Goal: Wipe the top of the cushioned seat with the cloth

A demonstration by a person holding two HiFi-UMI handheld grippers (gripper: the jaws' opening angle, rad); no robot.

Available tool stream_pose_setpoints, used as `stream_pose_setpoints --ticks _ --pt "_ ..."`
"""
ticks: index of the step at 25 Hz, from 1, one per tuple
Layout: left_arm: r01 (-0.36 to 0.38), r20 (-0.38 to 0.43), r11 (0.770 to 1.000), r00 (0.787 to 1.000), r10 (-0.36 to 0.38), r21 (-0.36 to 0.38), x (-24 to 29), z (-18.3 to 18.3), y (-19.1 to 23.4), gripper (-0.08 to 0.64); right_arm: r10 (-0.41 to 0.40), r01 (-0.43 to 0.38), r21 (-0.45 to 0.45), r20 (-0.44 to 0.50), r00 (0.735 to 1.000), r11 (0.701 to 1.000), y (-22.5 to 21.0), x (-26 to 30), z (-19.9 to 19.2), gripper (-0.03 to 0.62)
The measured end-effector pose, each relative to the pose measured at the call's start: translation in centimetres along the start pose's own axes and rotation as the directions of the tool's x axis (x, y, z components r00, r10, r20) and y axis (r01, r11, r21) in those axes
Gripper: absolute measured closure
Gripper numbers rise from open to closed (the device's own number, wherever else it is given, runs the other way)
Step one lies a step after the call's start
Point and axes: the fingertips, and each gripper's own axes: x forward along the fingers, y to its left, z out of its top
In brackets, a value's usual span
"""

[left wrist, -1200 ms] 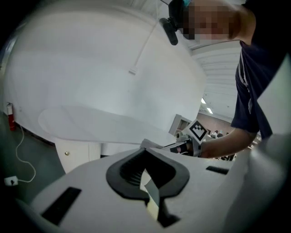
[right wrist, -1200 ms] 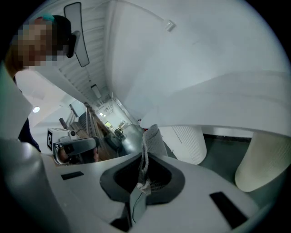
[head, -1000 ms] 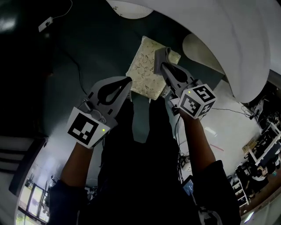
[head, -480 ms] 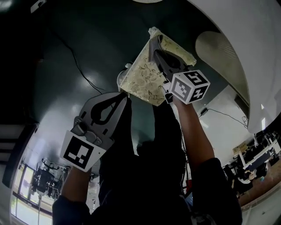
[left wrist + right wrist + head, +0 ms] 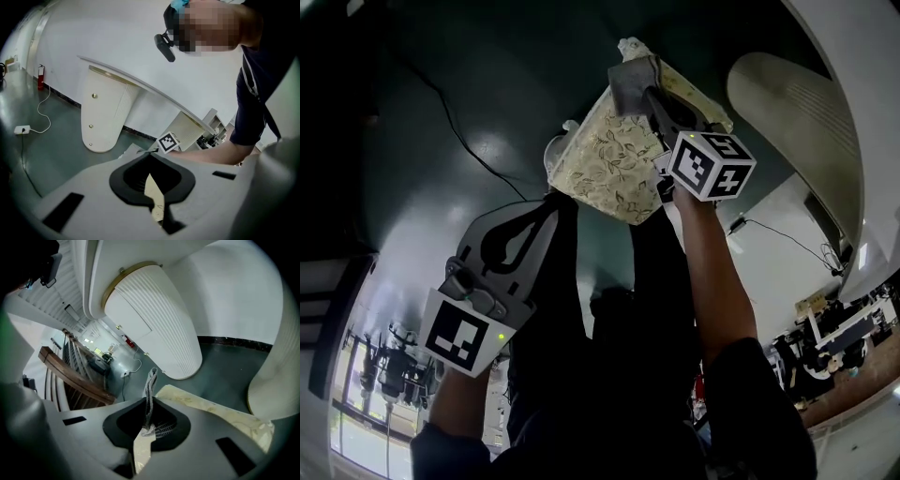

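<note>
Grey cloth (image 5: 628, 80) pinched in right gripper (image 5: 645, 94), resting on floral seat (image 5: 605, 164) beneath jaws. Left gripper (image 5: 553, 206) closed, empty, tips at seat edge. Wiping judged in hand; next stroke needs steady contact across top.

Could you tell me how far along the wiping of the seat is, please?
Done: the right gripper has clamped the grey cloth. In hand: the cloth is at the far edge of the cream floral cushioned seat. Remaining: the wipe across its top.
</note>
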Motion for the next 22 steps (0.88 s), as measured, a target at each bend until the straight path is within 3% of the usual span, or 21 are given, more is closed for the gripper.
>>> stream_pose_setpoints --ticks 22 --pt "0.178 -0.11 0.979 0.98 -0.167 0.101 9.3 0.9 -9.0 0.554 -0.186 0.179 0.155 0.031 0.982 0.972 -12.4 -10.0 -4.0 0.56"
